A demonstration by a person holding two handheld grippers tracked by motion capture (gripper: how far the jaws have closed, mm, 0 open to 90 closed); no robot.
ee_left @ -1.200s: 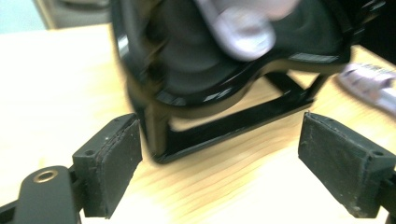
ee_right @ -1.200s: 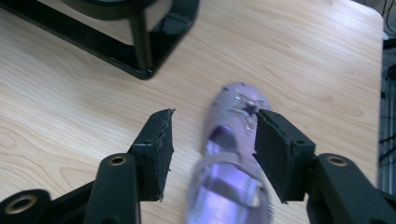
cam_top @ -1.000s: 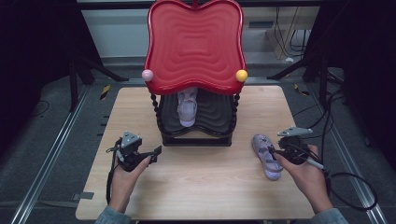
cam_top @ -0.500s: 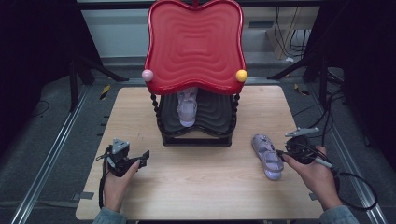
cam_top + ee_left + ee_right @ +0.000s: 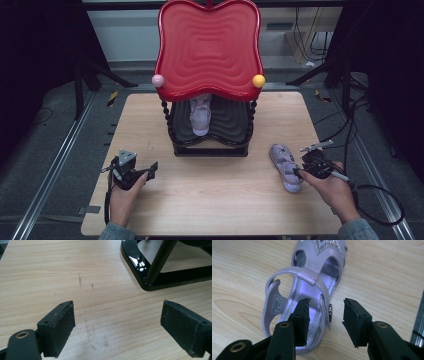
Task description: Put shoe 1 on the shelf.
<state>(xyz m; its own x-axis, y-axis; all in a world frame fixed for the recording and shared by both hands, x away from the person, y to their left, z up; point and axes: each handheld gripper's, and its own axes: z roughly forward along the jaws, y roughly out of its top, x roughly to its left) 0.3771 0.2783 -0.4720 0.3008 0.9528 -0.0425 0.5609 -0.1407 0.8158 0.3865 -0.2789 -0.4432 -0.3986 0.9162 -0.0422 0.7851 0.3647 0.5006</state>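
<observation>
Sandal on the desk: a lilac strapped child's sandal [image 5: 285, 162] lay flat on the wood near the right front part of the desk, just beside the right hand-held gripper; the right gripper view showed its buckled ankle strap and glittery front [image 5: 312, 285].
Right hand-held gripper: it [image 5: 299, 172] sat at the sandal's heel end, jaws part open, one pad inside the heel cup and the other outside the buckled side, the strap between them [image 5: 325, 322]; whether the pads pressed the strap could not be told.
Left hand-held gripper: it [image 5: 151, 170] was held low over bare wood at the left front, jaws wide apart with nothing between them [image 5: 117, 325].
Second sandal: a matching lilac sandal [image 5: 200, 116] lay on the lower black shelf of the stand.
Stand: a two-tier rack with a wavy glossy red top tray [image 5: 209, 47], black beaded posts and a black base [image 5: 140, 277] stood at the middle back of the desk.
Desk: a light wooden top [image 5: 225, 200] with faint dark scuff marks [image 5: 80, 280].
Room: grey floor [image 5: 45, 165] with metal rails at both sides, dark tripod legs and black cables behind.
</observation>
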